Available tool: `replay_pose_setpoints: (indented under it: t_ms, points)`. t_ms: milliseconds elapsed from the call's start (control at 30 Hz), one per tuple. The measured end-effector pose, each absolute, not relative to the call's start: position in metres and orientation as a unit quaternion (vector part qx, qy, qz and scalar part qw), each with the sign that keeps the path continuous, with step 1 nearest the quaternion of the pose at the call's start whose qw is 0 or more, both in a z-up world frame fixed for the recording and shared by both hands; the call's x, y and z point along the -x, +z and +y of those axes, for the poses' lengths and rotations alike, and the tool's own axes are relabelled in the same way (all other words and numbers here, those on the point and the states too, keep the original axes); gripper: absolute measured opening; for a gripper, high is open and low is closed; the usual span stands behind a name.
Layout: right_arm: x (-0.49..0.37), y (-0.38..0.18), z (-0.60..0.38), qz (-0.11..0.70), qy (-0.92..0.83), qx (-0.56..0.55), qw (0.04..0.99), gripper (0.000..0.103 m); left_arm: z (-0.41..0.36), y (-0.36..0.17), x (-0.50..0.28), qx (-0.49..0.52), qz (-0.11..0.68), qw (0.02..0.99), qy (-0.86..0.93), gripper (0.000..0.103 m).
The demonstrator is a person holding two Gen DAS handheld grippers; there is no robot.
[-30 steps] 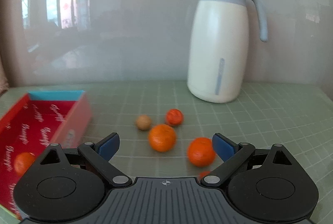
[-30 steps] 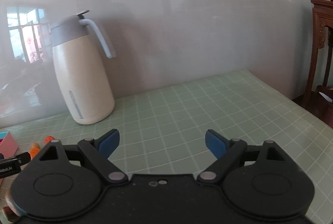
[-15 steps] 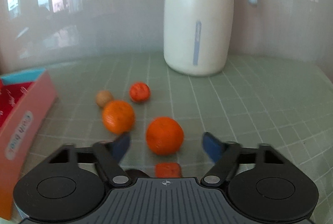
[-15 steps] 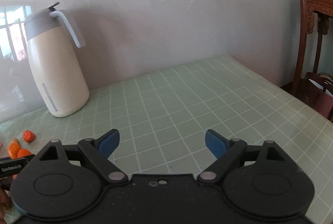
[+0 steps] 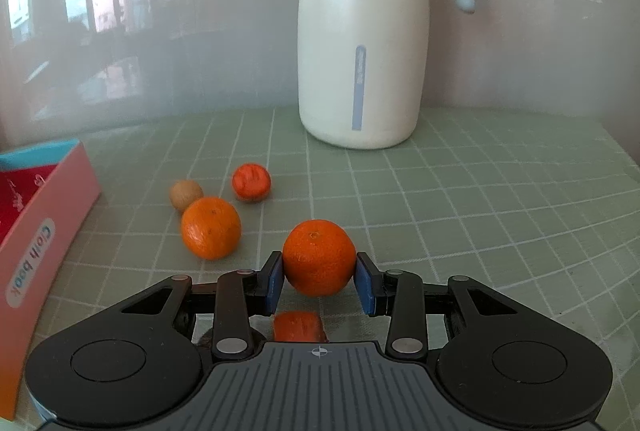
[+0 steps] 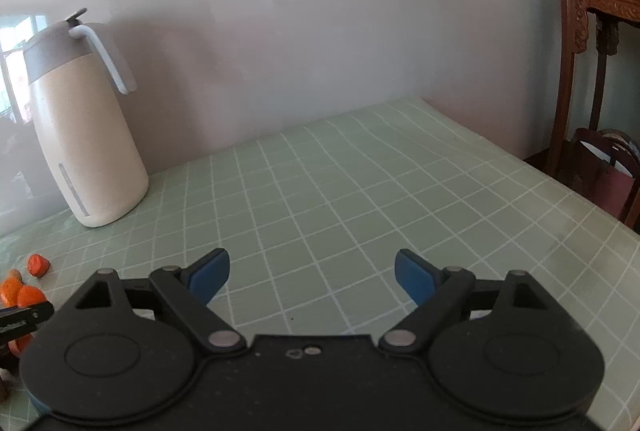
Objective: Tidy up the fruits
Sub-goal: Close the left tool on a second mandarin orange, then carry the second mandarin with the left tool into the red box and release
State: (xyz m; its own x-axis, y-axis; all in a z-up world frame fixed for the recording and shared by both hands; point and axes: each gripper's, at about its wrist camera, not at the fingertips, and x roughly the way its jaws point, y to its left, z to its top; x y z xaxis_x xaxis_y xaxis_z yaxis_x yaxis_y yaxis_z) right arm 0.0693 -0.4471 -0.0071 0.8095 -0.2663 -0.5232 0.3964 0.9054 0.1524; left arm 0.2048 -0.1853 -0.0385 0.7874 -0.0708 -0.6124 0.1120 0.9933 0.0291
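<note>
Oranges sit scattered on a green checked tablecloth as the left gripper clamps its blue pads against both sides of one orange at the lower centre of the left wrist view, its jaws having just been closing around the fruit. Directly below the clasped orange, near the gripper body, part of another orange-red fruit shows, mostly hidden. A second orange lies just left of the pads, with a small tan fruit and a small red-orange fruit close behind it, toward the middle left. A pink box lettered "Cloth book", its lining red, stands at the left edge. A cream jug with a grey-blue lid and handle rises at the upper centre against a pale wall. In the right wrist view, the right gripper hangs with its jaws spread wide over bare cloth, gripping nothing; the jug stands at the left, the fruits cluster at the lower left edge, and a carved wooden chair fills the right edge.
</note>
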Motion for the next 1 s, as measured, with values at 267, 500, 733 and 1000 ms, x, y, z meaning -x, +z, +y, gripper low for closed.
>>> replay_pose_setpoints:
  t_ms: [267,500,733,1000]
  points:
    - [-0.077,-0.004,-0.440,0.253,-0.172,-0.142,0.941,0.089,-0.173,-0.019,-0.188,-0.034,0.300,0.952,-0.060,0.038]
    - [-0.089,0.001,-0.416,0.254,-0.152,-0.139,0.945,0.089,-0.142,-0.002,-0.174,-0.025,0.278,0.959,-0.050,0.038]
    - [-0.098,0.004,-0.392,0.257,-0.131,-0.145,0.946,0.089,-0.097,0.006,-0.168,-0.012,0.267,0.963,-0.021,0.038]
    - [-0.109,0.004,-0.360,0.267,-0.109,-0.155,0.945,0.090,-0.036,0.014,-0.160,-0.001,0.257,0.966,0.016,0.038]
